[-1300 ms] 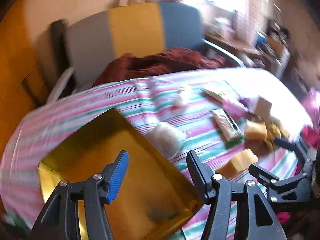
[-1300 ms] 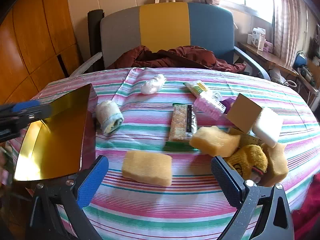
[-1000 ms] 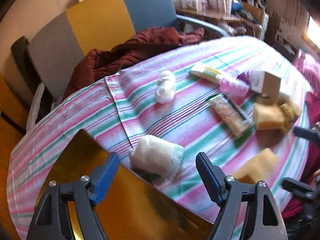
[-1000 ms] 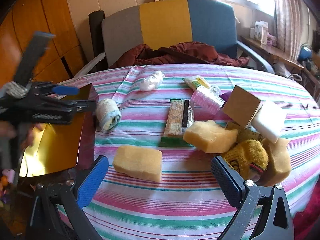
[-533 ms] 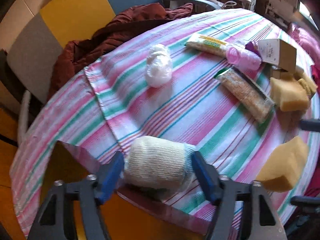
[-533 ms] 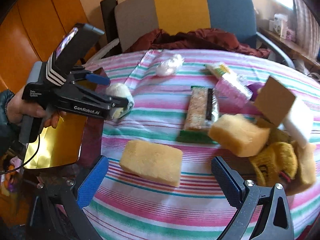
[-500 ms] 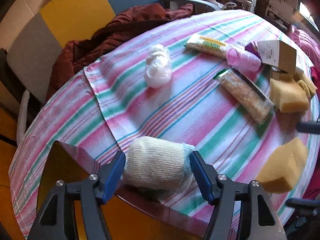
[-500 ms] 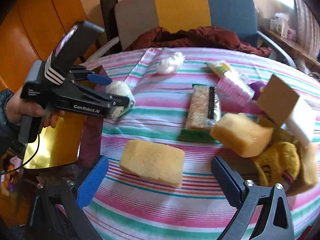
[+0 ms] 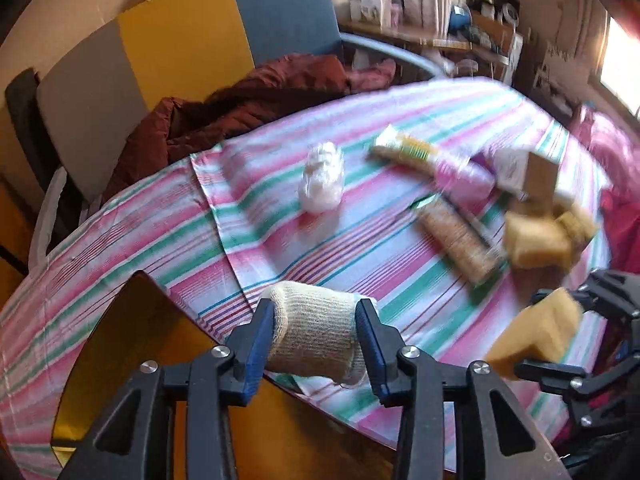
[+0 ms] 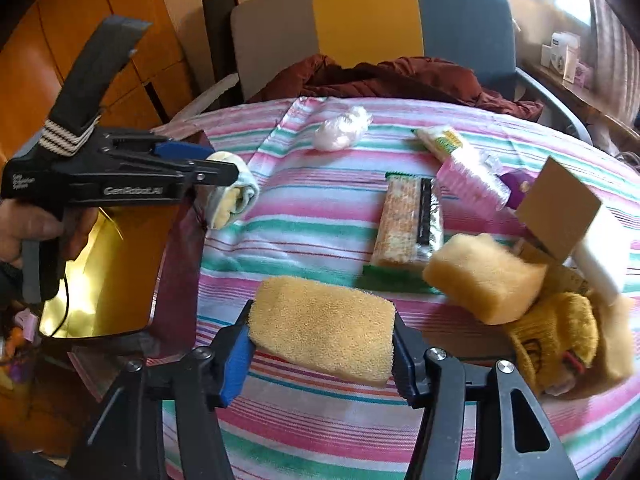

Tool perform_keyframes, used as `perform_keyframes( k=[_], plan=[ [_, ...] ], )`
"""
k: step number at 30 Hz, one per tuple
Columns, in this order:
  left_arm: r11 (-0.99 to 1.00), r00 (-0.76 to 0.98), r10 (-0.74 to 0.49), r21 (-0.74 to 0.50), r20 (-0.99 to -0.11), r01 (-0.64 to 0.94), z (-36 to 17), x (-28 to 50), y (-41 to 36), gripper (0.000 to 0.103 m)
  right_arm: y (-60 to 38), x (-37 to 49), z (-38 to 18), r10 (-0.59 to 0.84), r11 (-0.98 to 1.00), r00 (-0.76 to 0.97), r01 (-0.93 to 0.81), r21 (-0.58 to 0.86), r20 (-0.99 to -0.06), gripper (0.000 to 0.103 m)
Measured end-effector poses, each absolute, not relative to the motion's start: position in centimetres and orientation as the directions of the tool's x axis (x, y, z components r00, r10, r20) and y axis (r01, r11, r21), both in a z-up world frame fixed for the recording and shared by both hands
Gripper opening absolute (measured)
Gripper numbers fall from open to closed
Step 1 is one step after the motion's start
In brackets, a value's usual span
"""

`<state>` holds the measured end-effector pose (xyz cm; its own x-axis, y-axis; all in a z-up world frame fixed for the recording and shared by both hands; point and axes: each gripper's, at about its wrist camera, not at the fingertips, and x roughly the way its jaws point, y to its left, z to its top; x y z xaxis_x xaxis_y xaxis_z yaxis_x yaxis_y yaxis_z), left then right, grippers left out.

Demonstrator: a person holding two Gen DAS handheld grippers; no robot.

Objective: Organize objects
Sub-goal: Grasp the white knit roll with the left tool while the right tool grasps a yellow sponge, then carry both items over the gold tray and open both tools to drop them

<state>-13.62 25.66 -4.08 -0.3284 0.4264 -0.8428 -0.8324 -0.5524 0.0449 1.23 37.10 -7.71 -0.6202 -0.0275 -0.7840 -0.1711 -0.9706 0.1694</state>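
Over striped cloth [image 10: 320, 208], left tongs [image 9: 316, 334] closing on rolled sock [image 9: 316, 332], right tongs [image 10: 320, 346] closing on sponge [image 10: 320, 336].

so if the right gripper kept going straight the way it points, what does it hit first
The rectangular yellow sponge already sits between the closing right gripper pads; past it, probably the striped tablecloth, though depth is unclear.

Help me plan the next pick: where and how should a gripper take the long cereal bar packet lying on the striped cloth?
Grip the cereal bar packet across its narrow width near the middle, coming down from above. It lies flat, both long edges clear.
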Motion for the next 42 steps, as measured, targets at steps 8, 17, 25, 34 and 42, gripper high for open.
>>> perform_keyframes(
  k=[8,17,25,34,42],
  plan=[
    [-0.652,-0.399,0.533,-0.062,-0.746,-0.755,2.0,-11.2,19.0,0.041,35.1,1.3,-4.6,-0.062,-0.981,-0.679,-0.093,0.169,-0.732,0.059],
    [-0.855,-0.543,0.423,-0.121,-0.725,-0.505,1.3,-8.1,6.0,0.041,26.4,-1.6,-2.1,-0.243,-0.97,-0.676,0.159,0.185,-0.696,0.06],
    [-0.94,-0.558,0.297,-0.134,-0.775,-0.315,-3.5,-6.8,-0.4,0.046,18.5,-5.6,-4.4,-0.363,-0.927,-0.556,0.298,0.228,-0.748,0.065],
    [-0.965,-0.622,0.258,-0.165,-0.74,-0.203,-3.6,-5.0,-2.7,0.05,16.2,-5.2,-6.4,-0.42,-0.901,-0.482,0.326,0.287,-0.769,0.086],
    [-0.986,-0.698,0.166,-0.106,-0.697,-0.128,-1.6,-3.5,-0.9,0.05,17.4,-3.4,-5.4,-0.33,-0.939,-0.559,0.274,0.206,-0.76,0.092]
  ],
)
